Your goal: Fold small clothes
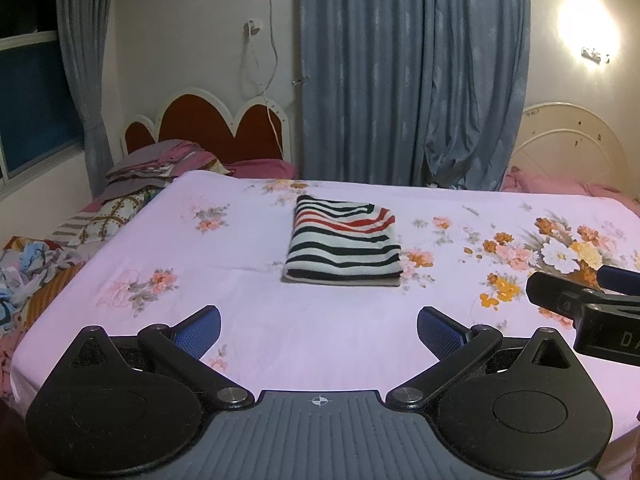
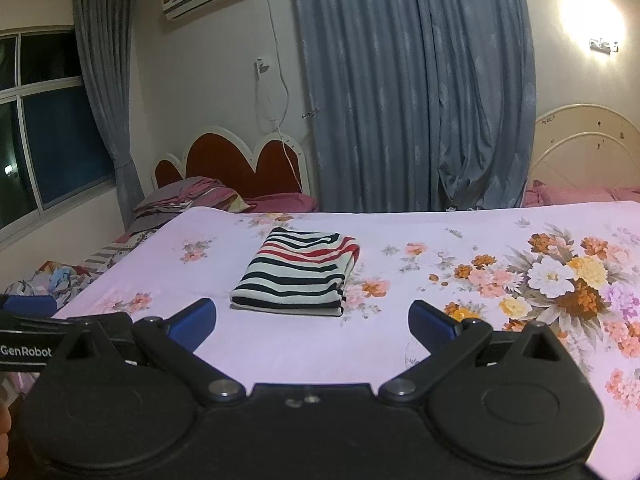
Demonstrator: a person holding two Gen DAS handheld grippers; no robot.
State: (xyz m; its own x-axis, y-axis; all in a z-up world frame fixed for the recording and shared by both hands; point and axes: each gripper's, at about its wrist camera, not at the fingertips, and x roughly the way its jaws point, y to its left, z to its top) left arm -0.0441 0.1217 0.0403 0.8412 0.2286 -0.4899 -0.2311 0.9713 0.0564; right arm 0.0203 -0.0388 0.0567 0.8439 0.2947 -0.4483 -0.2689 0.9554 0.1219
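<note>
Left gripper (image 1: pixel 319 330) spread; folded striped garment (image 1: pixel 343 239) beyond, unobstructed.

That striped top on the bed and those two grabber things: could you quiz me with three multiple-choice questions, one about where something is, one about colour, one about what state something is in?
1. Where does the striped top lie?
A. On the floral bedsheet
B. On the pillows by the headboard
C. Between one gripper's fingers

2. Which stripe colours does it show on its white cloth?
A. Green and yellow
B. Black and red
C. Blue only

3. What state is the top in?
A. Spread out flat
B. Crumpled in a heap
C. Folded into a neat rectangle

Answers:
1. A, it rests on the sheet, ahead of the left gripper and the right gripper, which are both open and touch nothing.
2. B, dark bands run across it with red ones at the far end.
3. C, stacked layers show at its near edge.
</note>
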